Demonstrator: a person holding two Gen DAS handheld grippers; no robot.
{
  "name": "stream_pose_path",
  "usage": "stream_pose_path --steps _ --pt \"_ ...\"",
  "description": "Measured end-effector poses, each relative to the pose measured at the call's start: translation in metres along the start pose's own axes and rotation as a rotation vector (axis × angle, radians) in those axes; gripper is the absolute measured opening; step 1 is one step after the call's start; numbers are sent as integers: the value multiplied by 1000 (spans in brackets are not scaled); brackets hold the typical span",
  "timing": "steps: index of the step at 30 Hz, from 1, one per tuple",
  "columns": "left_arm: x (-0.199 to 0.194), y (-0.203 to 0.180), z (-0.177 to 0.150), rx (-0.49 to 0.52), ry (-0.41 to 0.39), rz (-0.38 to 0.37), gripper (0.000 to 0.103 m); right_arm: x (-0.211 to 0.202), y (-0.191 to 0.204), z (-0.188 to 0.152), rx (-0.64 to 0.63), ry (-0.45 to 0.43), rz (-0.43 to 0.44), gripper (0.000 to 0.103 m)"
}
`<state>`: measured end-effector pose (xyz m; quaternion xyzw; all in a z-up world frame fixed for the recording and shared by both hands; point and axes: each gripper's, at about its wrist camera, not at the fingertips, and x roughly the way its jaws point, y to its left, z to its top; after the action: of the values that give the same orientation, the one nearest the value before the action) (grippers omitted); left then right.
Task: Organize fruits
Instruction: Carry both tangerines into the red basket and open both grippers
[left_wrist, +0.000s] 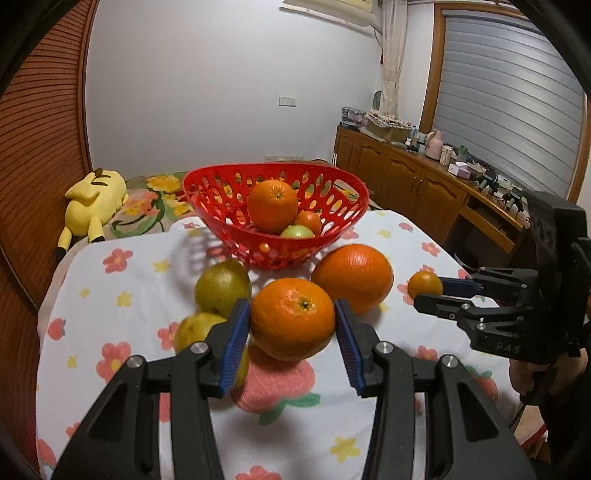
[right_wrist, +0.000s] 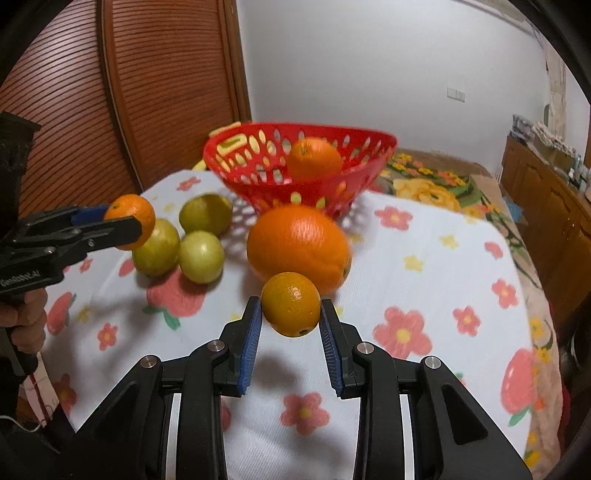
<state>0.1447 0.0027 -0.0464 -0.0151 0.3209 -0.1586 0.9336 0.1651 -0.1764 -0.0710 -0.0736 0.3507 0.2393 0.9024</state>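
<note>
Nearest, in the left claw (left_wrist: 291, 314): 1 orange (left_wrist: 291, 332), pinched tight between the blue pads (left_wrist: 236, 343), seemingly up off the flowery cloth (left_wrist: 122, 295). In the right claw (right_wrist: 291, 314): 1 small orange (right_wrist: 291, 295), pinched the same way. Round and smooth, so maybe a slip, then a roll off the near or right edge of the cloth.

Just behind: 1 big orange (right_wrist: 299, 243) and 3 green fruits (right_wrist: 201, 256), easy to bump. Open room above them.

Far: the red basket (left_wrist: 277, 168), already with 3 fruits inside, mouth wide open. Could tip from a hard knock on the rim.
</note>
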Motion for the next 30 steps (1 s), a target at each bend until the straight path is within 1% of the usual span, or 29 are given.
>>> stream_pose_path --steps 8,16,23,30 --pt "4 3 14 13 -15 5 45 -7 -3 24 -34 -27 -6 31" --pt "21 9 39 23 -24 9 45 0 -12 55 -50 -55 -7 31" --pt "38 17 54 27 -15 25 45 21 -16 83 -75 -54 -8 31" --pt "52 22 66 26 -8 27 45 45 -19 95 -97 -25 -3 31"
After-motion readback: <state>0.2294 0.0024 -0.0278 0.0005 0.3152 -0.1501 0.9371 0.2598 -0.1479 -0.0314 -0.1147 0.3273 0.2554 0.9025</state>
